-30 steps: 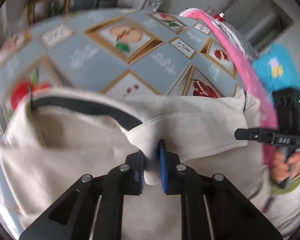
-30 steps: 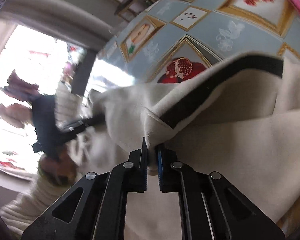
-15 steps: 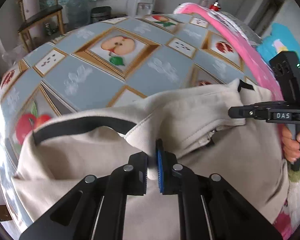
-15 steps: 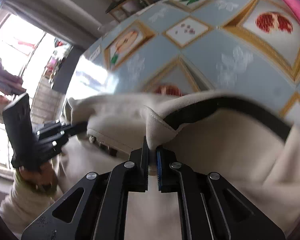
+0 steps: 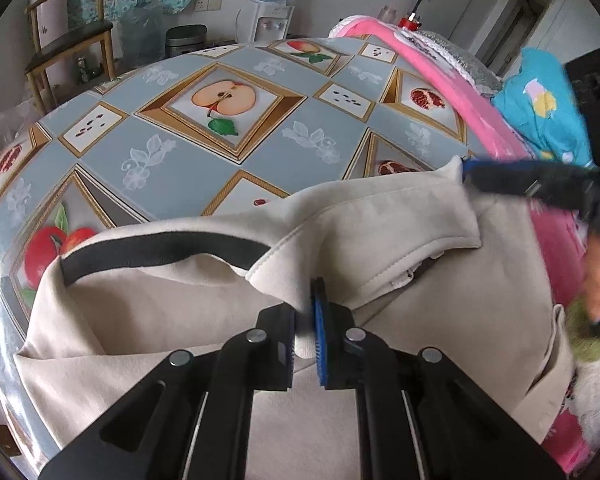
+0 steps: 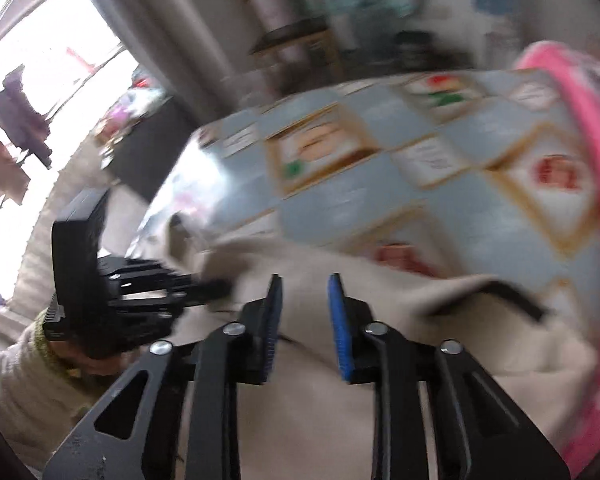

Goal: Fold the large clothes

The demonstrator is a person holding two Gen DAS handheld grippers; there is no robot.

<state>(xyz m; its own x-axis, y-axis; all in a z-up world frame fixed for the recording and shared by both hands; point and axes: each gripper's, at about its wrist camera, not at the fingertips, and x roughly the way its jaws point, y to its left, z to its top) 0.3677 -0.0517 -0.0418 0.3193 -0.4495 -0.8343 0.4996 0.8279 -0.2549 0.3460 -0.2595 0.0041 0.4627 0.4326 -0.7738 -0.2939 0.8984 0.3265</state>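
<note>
so the beige garment (image 5: 204, 304) (looks like a big sweatshirt or jacket, black strip inside the neckline) lies spread on the near part of the bench (image 5: 204, 160), the one with the fruit-print oilcloth. one flap, with a stitched hem, is already turned over the body, so i'd say there's a first fold roughly in place, but it's lumpy and nowhere near a tidy packet.

the left tool (image 5: 305, 326) is clenched on a pinch of the folded edge, cloth clearly squeezed between the blue pads. the right tool (image 6: 304, 312) is letting go: its jaws are opening and i see nothing between them, just fabric lying below. in the left view its tip sits right at the far corner of the flap, blurry though.

what's left, my guess: flatten that flap, bring in the other side or sleeves, then fold it in half. so early-to-middle stage.

off to the right, a pink blanket (image 5: 496, 128) and a blue patterned cloth (image 5: 540, 120), not involved.
</note>
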